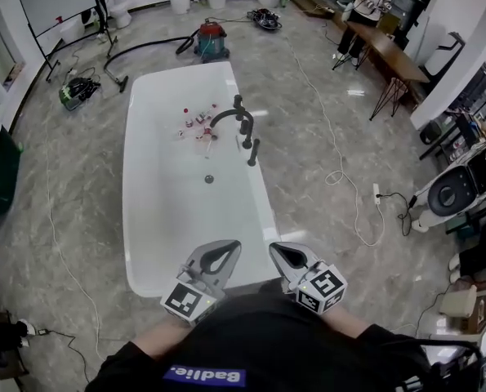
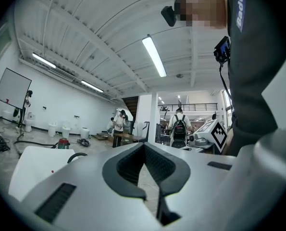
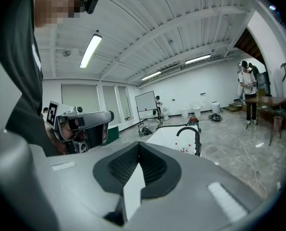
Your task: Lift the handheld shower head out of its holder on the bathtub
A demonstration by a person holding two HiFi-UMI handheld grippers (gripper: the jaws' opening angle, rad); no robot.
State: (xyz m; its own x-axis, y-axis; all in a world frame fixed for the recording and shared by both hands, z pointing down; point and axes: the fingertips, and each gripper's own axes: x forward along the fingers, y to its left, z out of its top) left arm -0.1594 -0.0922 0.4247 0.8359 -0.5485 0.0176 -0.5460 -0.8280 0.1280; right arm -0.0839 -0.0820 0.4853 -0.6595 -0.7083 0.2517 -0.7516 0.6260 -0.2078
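A white bathtub (image 1: 157, 243) fills the middle of the head view. On its right rim stands a black arched faucet (image 1: 226, 118), and the black handheld shower head (image 1: 253, 152) sits upright in its holder just nearer to me. Both grippers hover side by side over the tub's near end, well short of the faucet. My left gripper (image 1: 225, 249) is shut and holds nothing, and so is my right gripper (image 1: 280, 251). The right gripper view shows the faucet (image 3: 194, 134) beyond its shut jaw tips (image 3: 139, 144). In the left gripper view the tub (image 2: 32, 167) lies at the lower left.
Small bottles (image 1: 198, 125) lie in the tub near a drain (image 1: 209, 179). A red vacuum cleaner (image 1: 212, 39) with a black hose stands beyond the tub. A white cable (image 1: 341, 170) trails over the floor on the right. People stand at a table (image 1: 385, 47) at the back right.
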